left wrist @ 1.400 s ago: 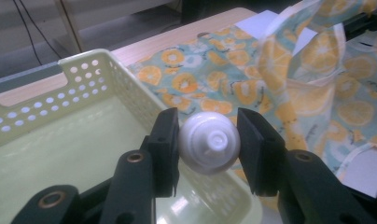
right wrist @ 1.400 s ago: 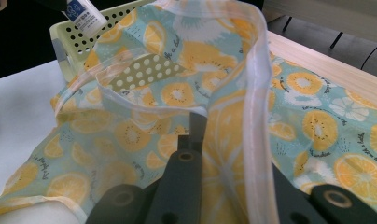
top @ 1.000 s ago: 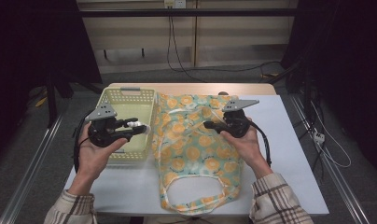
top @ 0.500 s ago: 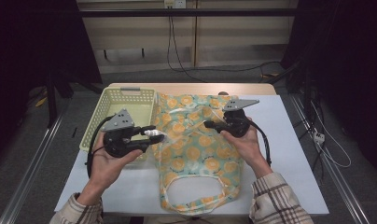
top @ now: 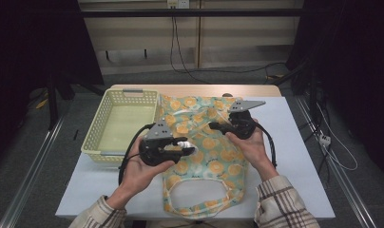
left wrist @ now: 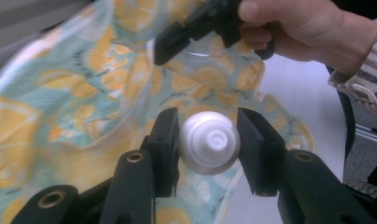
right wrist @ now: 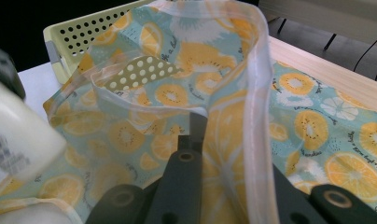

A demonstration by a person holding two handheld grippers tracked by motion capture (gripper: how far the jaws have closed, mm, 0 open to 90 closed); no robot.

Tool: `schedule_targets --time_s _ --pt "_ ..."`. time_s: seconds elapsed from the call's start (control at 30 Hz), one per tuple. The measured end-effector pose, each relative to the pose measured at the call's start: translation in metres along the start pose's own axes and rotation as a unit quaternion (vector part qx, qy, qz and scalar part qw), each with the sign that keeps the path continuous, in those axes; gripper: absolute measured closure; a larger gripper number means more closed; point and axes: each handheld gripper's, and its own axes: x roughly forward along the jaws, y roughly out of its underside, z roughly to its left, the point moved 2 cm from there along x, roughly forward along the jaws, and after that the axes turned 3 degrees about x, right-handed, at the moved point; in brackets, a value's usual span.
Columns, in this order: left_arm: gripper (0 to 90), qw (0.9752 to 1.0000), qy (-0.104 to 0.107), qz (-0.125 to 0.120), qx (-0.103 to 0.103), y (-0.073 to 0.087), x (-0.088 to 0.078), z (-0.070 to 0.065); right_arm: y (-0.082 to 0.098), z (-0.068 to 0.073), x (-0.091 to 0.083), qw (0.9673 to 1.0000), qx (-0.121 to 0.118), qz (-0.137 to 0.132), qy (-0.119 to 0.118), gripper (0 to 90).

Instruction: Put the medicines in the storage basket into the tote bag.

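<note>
A small white bottle (left wrist: 210, 142) with a ribbed cap lies level between the pads of my left gripper (left wrist: 209, 145), which is shut on it. That left gripper (top: 189, 147) hovers over the left side of a see-through bag (top: 206, 159) printed with orange fruit slices, flat on the white table. My right gripper (top: 213, 126) is shut on the bag's rim (right wrist: 252, 70) and lifts it, so the mouth gapes toward the bottle (right wrist: 18, 135). In the left gripper view the right gripper (left wrist: 177, 39) shows just beyond the bottle.
A pale yellow perforated basket (top: 121, 121) stands left of the bag with nothing visible in it. The bag's handles (top: 199, 199) lie toward the table's (top: 304, 156) near edge. Cables trail from both grippers.
My left gripper has carried the white bottle rightward, from over the basket to the bag's opening. The right gripper has kept still on the lifted rim.
</note>
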Motion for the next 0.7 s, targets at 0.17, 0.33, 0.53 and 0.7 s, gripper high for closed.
schedule_targets --time_s 0.17,0.33,0.53,0.7 --pt "60.4 0.9999 -0.001 0.015 -0.005 0.001 0.025 0.002 0.000 0.000 -0.001 1.0000 0.001 0.000 0.002 90.0" --pt "60.3 0.9993 -0.006 0.034 -0.016 0.007 0.046 0.011 0.001 0.000 0.001 1.0000 0.002 0.001 0.001 90.0" --pt "60.3 0.9983 -0.014 0.057 -0.006 0.014 0.067 0.013 0.000 0.000 0.000 1.0000 0.002 -0.002 0.001 90.0" --pt "60.3 0.9974 -0.023 0.066 -0.013 0.017 0.081 0.022 0.000 0.000 -0.001 1.0000 0.002 -0.003 0.002 90.0"
